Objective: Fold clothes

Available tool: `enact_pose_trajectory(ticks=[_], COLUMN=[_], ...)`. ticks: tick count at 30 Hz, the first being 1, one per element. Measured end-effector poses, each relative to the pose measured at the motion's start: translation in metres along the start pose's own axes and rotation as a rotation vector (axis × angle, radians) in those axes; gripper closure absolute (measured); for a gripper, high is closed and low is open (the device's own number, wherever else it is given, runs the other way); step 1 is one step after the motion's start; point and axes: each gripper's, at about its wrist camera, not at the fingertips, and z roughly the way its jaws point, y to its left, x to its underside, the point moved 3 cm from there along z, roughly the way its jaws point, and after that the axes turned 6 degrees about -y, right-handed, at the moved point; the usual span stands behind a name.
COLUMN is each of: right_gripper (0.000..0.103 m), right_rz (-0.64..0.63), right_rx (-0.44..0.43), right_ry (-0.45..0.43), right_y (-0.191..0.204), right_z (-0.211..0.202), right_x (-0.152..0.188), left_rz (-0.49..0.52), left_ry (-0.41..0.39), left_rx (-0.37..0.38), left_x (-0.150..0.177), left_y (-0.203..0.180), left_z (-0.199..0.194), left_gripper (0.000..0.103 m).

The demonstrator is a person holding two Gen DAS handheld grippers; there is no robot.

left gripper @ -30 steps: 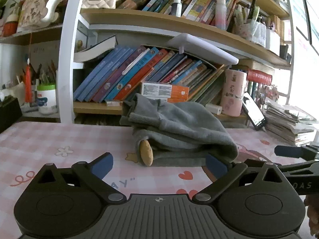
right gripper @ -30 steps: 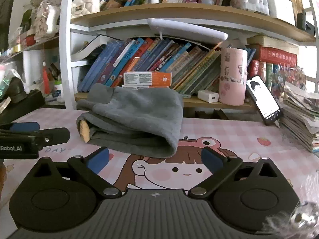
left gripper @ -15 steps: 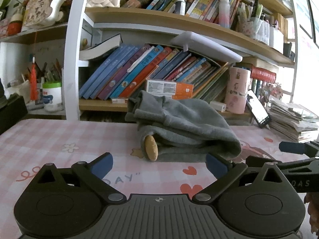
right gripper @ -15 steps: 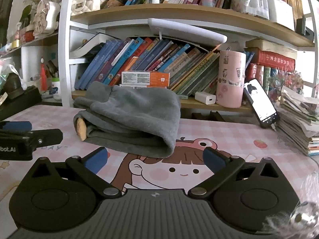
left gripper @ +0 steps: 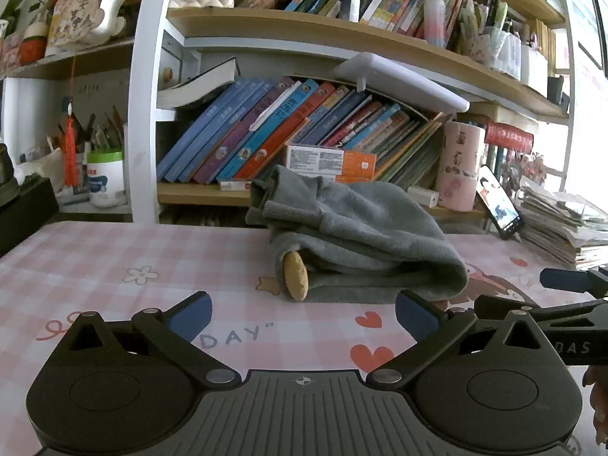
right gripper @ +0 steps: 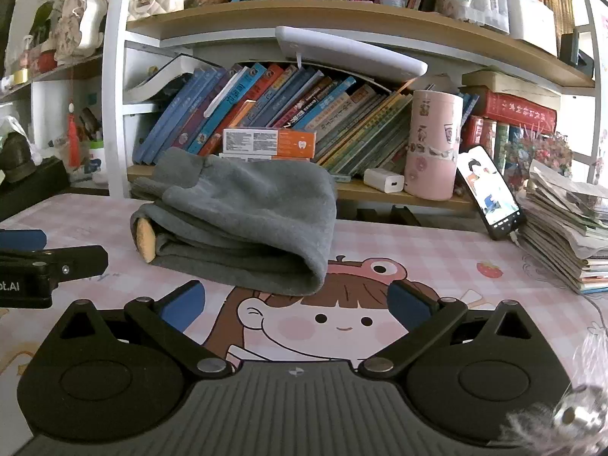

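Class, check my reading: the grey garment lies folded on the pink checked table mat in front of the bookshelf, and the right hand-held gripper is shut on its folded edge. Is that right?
One detail is wrong. The right hand-held gripper is open and holds nothing; its fingers stand apart, short of the grey garment, as the right wrist view shows. The garment does lie folded on the pink checked table mat in front of the bookshelf.

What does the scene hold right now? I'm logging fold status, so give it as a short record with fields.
garment: grey garment, folded into a bundle on the pink checked table mat
left gripper: open, empty, short of the bundle
right gripper: open, empty, short of the bundle
behind: bookshelf; phone leaning on paper stack
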Motion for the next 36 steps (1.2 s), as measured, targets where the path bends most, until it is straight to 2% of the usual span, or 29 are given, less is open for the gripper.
enact_pose_trajectory(ticks=[36], right_gripper=[0.000], right_rz=[-0.010], right_rx=[-0.004], right_ry=[0.020], right_y=[0.0011], right_z=[0.0027], right_x=[0.0006], left_rz=[0.008], left_ry=[0.013], left_rx=[-0.005], left_x=[-0.0006], left_y=[-0.0008], left_z=[0.0016], left_gripper=[0.000])
